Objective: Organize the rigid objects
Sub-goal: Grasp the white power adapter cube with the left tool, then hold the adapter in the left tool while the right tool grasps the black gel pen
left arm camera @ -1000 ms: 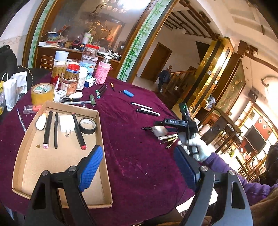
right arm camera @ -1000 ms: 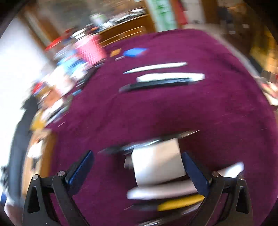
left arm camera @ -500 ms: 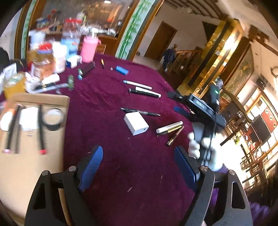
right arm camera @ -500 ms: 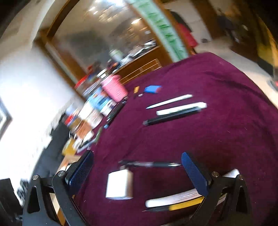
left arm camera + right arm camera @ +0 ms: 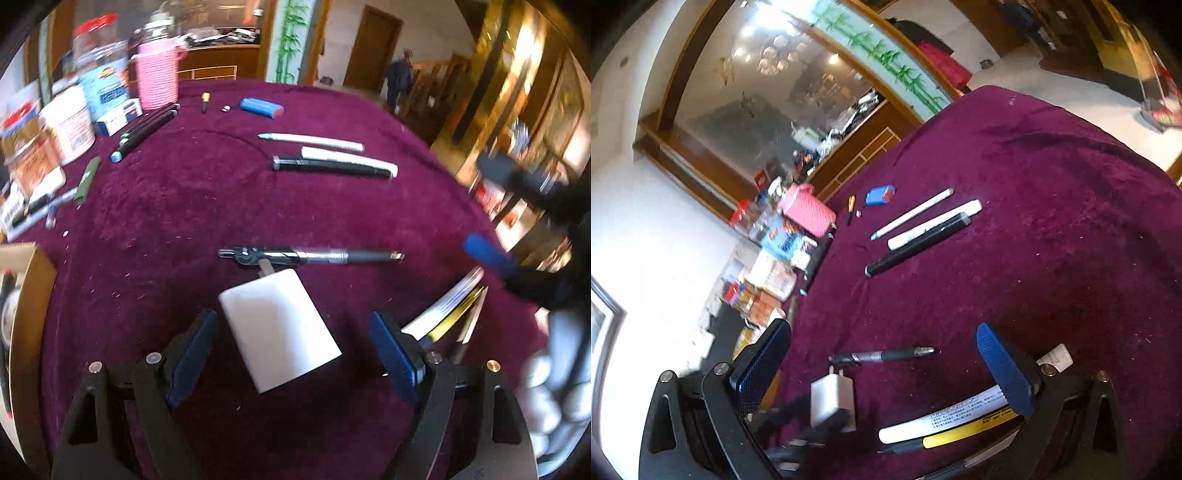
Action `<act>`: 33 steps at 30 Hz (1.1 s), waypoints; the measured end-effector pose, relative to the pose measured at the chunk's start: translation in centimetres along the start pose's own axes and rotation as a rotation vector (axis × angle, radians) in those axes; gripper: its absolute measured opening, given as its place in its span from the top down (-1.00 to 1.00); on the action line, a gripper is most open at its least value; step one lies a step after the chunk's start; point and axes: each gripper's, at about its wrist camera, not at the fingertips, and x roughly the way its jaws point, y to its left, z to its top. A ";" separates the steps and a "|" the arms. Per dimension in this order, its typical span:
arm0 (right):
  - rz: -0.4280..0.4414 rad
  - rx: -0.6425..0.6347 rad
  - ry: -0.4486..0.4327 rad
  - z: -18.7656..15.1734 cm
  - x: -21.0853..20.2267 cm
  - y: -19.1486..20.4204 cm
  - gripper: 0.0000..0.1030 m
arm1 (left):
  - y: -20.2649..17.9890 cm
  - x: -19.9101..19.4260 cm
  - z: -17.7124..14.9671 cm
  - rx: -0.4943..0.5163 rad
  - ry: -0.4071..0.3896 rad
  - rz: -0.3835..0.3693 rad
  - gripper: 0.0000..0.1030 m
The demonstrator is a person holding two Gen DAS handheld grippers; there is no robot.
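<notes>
Nearest to us, our left gripper (image 5: 291,354) hangs with its jaws spread wide around the white charger block (image 5: 279,330), which lies on the purple velvet tablecloth (image 5: 184,206); the blue pads (image 5: 190,354) stand clear of its sides, so nothing is grasped. From the right wrist view we see the same charger (image 5: 833,400) with its two prongs pointing away from us, and the dark tips of the left gripper close against its near end. Our right gripper (image 5: 886,369) is likewise spread and empty, tilted over the cloth, and a white marker (image 5: 945,415) with a yellow-and-black pen beside it lies just under its right finger. Just beyond the charger lies a black gel pen (image 5: 310,256), lying crosswise and close to the prongs. To the left edge we catch the corner of a cardboard tray (image 5: 26,295). Farther out, a black marker (image 5: 332,168) and a white marker (image 5: 349,157) lie touching side by side, with a slim white pen (image 5: 310,139) just behind them. Farther still sit a blue lighter (image 5: 261,108) and, to the left, a pink knitted cup (image 5: 157,79) among blurred jars (image 5: 66,122). A person stands by the doorway in the far background.
</notes>
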 end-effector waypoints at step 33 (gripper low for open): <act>-0.230 -0.246 0.228 -0.9 6.3 5.0 -0.99 | 8.7 -4.0 -5.0 -0.179 -0.037 -0.225 -0.08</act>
